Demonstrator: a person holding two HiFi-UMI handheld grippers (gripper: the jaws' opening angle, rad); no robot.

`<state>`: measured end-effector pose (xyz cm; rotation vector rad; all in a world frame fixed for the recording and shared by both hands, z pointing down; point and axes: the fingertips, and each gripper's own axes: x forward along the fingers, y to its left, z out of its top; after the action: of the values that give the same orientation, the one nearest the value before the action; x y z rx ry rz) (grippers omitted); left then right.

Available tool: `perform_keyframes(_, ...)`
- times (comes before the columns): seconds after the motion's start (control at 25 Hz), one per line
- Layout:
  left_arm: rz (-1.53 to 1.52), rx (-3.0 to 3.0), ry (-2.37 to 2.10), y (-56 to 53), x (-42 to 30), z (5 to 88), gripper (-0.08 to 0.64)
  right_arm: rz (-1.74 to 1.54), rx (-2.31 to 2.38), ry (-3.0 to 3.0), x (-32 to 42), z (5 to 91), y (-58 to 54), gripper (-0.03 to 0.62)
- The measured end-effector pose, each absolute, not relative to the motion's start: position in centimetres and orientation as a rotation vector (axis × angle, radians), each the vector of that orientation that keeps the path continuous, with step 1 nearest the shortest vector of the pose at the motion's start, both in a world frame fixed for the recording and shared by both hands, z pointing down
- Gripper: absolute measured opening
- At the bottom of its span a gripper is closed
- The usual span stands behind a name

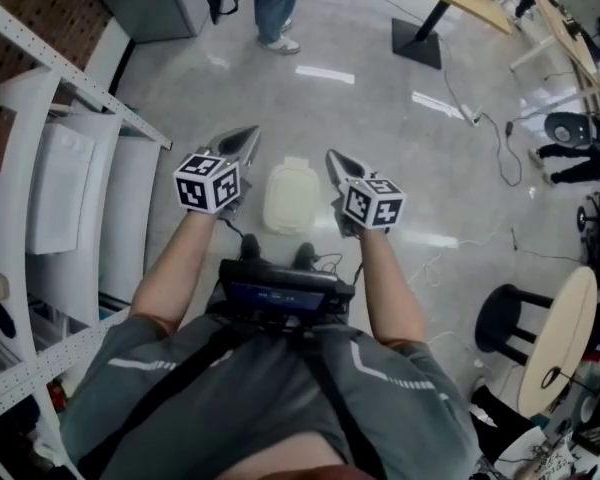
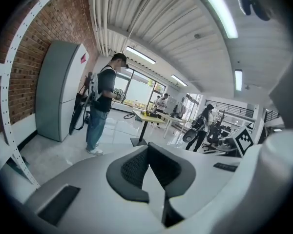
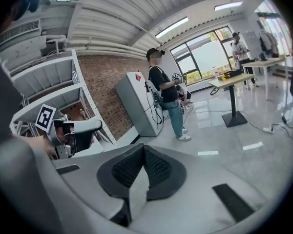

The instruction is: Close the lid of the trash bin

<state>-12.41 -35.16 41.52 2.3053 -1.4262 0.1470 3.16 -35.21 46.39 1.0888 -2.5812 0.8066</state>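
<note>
Head view: trash bin [image 1: 283, 222] stands on the floor [image 1: 400, 138], between and below left gripper [image 1: 248, 136] and right gripper [image 1: 333, 157], equally near; lid [image 1: 291, 190] perhaps already down.
Left gripper view: jaws together, empty, aimed above the bin.
Right gripper view: the same.

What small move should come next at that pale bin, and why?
Probably dip the right gripper toward the trash bin. It and the left gripper flank the bin in the head view, jaws together and empty, facing across the room rather than down at it.
</note>
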Motion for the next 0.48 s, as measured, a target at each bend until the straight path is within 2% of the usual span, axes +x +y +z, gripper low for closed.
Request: perform_keyframes(0.48, 0.048, 2.441, -1.439, -36.1, -13.4, 36.0, 0.003, 0.524, 1.209, -2.747, 3.5, 35.8, -36.7, 0.009)
